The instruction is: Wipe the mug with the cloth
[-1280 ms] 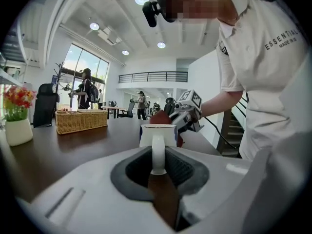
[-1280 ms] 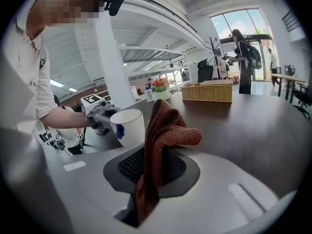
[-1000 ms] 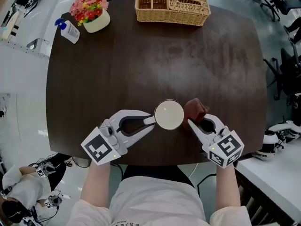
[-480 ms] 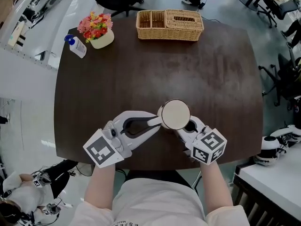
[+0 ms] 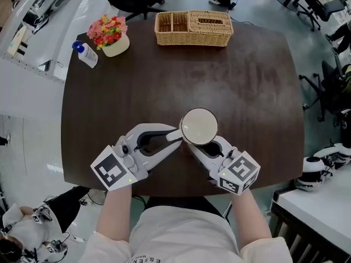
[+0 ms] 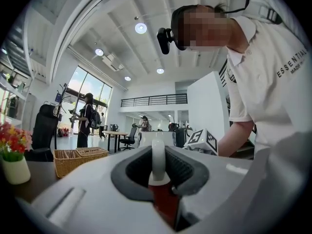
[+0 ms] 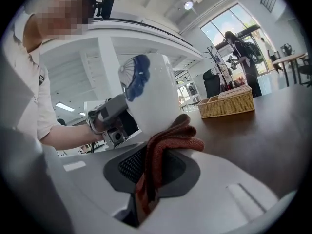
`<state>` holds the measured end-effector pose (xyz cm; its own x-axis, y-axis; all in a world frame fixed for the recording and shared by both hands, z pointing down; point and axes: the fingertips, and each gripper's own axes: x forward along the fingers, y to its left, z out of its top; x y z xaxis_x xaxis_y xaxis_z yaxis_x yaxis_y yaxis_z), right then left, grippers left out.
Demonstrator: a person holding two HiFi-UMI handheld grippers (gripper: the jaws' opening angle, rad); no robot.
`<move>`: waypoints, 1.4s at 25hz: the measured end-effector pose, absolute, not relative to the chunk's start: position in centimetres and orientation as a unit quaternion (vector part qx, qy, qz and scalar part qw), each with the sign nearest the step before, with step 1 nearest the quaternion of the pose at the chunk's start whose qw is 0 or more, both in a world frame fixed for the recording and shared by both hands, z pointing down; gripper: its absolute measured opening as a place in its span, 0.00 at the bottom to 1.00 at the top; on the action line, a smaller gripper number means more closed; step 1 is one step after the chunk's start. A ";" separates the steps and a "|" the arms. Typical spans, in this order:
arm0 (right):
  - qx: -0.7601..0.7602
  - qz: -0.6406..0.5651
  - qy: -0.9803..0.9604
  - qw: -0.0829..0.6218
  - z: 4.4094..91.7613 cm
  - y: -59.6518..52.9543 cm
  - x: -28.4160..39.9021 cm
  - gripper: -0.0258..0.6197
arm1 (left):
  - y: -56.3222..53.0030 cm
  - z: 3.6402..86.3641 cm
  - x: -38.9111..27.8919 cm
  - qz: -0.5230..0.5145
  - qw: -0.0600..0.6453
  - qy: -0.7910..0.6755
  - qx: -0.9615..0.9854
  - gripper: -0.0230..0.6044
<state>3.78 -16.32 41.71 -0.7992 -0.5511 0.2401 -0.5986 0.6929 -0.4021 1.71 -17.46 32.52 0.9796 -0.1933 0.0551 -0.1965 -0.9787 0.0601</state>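
Note:
A white mug (image 5: 198, 126) with a blue pattern (image 7: 138, 80) is over the near middle of the dark table (image 5: 247, 86). My left gripper (image 5: 176, 136) is shut on the mug's handle (image 6: 157, 157), which stands upright between its jaws. My right gripper (image 5: 196, 147) reaches in from the near right, its tips hidden below the mug in the head view. It is shut on a red-brown cloth (image 7: 163, 150), which bunches out of the jaws and presses against the mug's lower side (image 7: 151, 106). The cloth is hidden in the head view.
A wicker basket (image 5: 193, 27) stands at the table's far edge. A pot of flowers (image 5: 111, 36) and a small blue-capped bottle (image 5: 86, 53) sit at the far left corner. The table's near edge runs just under both grippers. Office chairs (image 5: 334, 75) stand to the right.
The right gripper has carried the cloth leftward, from beside the mug's right side to against and below it. The left gripper and mug have shifted only slightly.

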 end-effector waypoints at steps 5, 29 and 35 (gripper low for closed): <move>0.267 0.224 -0.935 0.064 41.5 -15.0 1.7 0.16 | -17.8 32.8 1.4 0.027 0.034 -0.104 0.994 0.14; 0.476 0.239 -0.834 0.145 45.7 -17.7 14.0 0.16 | -16.6 42.8 0.8 0.077 0.072 -0.095 0.990 0.14; 0.460 0.222 -0.849 0.137 46.0 -18.2 12.0 0.16 | -16.5 46.1 0.0 0.097 0.076 -0.092 0.988 0.14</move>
<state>11.97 -18.19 46.00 -0.5396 -0.7201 0.4362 -0.8415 0.4789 -0.2502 0.04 -16.53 46.11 0.9644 -0.1665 0.2056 -0.1959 -0.9717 0.1321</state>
